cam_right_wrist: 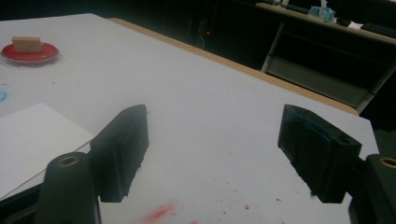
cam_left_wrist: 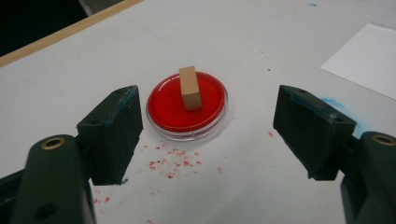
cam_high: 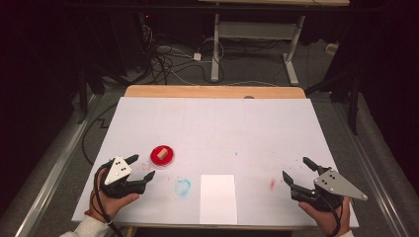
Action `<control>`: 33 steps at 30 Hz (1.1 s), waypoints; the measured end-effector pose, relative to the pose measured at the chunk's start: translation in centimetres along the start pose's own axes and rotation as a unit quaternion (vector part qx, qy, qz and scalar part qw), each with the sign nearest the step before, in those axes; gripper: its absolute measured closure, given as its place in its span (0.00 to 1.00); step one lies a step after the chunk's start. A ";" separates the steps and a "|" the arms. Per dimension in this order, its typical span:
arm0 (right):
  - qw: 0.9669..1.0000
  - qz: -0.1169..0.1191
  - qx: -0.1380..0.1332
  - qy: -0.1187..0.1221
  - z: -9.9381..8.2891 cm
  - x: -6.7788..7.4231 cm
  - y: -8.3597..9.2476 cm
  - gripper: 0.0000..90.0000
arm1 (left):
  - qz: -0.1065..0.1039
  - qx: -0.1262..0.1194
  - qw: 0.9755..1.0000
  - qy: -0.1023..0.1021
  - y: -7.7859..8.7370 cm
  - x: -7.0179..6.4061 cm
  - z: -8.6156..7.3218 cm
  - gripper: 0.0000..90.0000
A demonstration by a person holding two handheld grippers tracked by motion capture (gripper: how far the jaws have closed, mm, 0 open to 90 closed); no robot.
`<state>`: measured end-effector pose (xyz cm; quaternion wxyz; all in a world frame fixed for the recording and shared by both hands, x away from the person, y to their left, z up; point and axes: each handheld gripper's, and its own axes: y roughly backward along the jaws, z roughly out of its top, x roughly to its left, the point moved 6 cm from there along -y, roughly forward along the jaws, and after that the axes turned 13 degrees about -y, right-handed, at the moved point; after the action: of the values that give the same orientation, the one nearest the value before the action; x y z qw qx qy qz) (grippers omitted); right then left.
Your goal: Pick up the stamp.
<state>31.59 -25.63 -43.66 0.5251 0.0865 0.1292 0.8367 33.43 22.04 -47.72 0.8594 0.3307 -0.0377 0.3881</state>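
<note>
The white counter (cam_high: 257, 128) carries a paper sheet (cam_high: 218, 198) at its near edge, clear of the path. Left claw (cam_high: 140, 167), jaws apart, faces the red dish (cam_left_wrist: 187, 106) near the left edge; the wooden block (cam_left_wrist: 190, 88) inside is ungrasped. Right claw (cam_high: 298, 170) waits, jaws apart, empty.

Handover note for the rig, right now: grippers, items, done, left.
Left gripper: open, empty, aimed at the red dish.
Right gripper: open, empty, near the table's right edge, by a red smear.
Wooden block stands in the dish; white sheet at the front edge, blue smear beside it.
Done: nothing gripped yet.
Left: probably grasp the block.
</note>
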 end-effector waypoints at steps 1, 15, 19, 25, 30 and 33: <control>1.000 -0.002 0.002 -0.002 0.0 0.0 0.0 0.28 | -0.002 0.004 1.000 0.001 -0.1 0.1 0.0 0.26; 1.000 -0.009 0.015 0.007 -0.1 0.1 -0.4 0.28 | -0.021 0.035 0.999 0.002 0.3 0.4 0.8 0.29; 1.000 -0.009 0.011 0.013 0.0 0.1 -0.2 0.28 | -0.015 0.036 0.999 -0.004 0.4 0.6 1.4 0.29; 1.000 -0.006 0.011 0.017 0.1 0.3 -0.4 0.29 | -0.018 0.049 0.999 -0.007 0.4 1.2 2.0 0.29; 1.000 -0.008 0.016 0.023 0.0 0.4 -0.5 0.29 | -0.032 0.073 0.997 -0.011 -0.1 1.6 2.9 0.30; 0.999 -0.011 0.019 0.027 -0.1 0.5 -0.6 0.29 | -0.043 0.082 0.996 -0.008 -0.5 1.9 3.7 0.30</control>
<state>31.89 -24.97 -43.95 0.5286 0.0728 0.1598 0.8305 35.76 20.81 -44.47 0.8449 0.4046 0.0014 0.3499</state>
